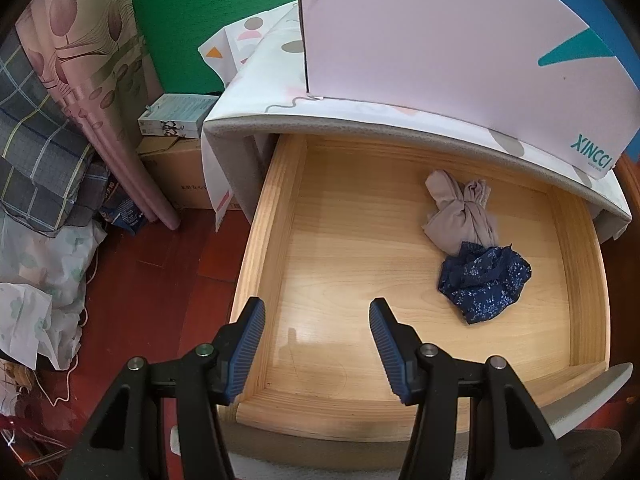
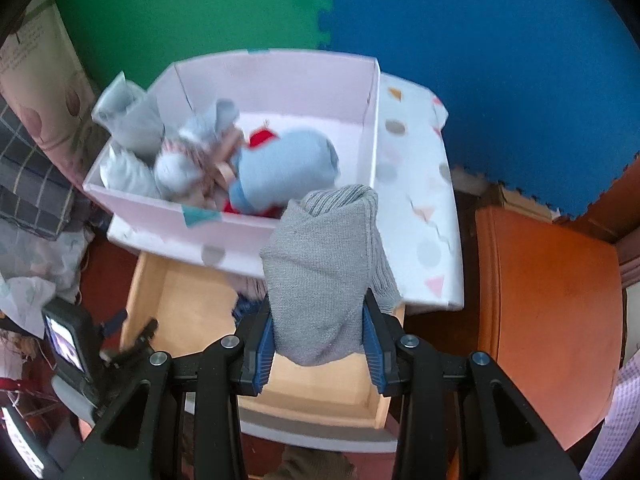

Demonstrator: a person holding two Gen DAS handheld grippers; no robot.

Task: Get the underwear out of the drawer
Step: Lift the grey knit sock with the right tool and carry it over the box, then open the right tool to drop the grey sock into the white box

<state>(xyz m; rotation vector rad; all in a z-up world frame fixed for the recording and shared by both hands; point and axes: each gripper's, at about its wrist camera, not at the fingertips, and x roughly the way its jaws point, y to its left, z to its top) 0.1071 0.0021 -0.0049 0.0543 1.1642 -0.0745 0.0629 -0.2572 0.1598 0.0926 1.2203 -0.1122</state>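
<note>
right gripper (image 2: 318,354) clamps grey rolled garment (image 2: 324,276) above drawer (image 1: 276,216); left gripper (image 1: 316,344) fingers half-wide, empty. beige bundle (image 1: 460,216) and navy floral piece (image 1: 484,280) left inside.

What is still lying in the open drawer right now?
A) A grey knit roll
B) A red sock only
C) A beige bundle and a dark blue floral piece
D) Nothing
C: the left wrist view shows a beige bundle touching a dark blue floral piece on the drawer floor.
</note>
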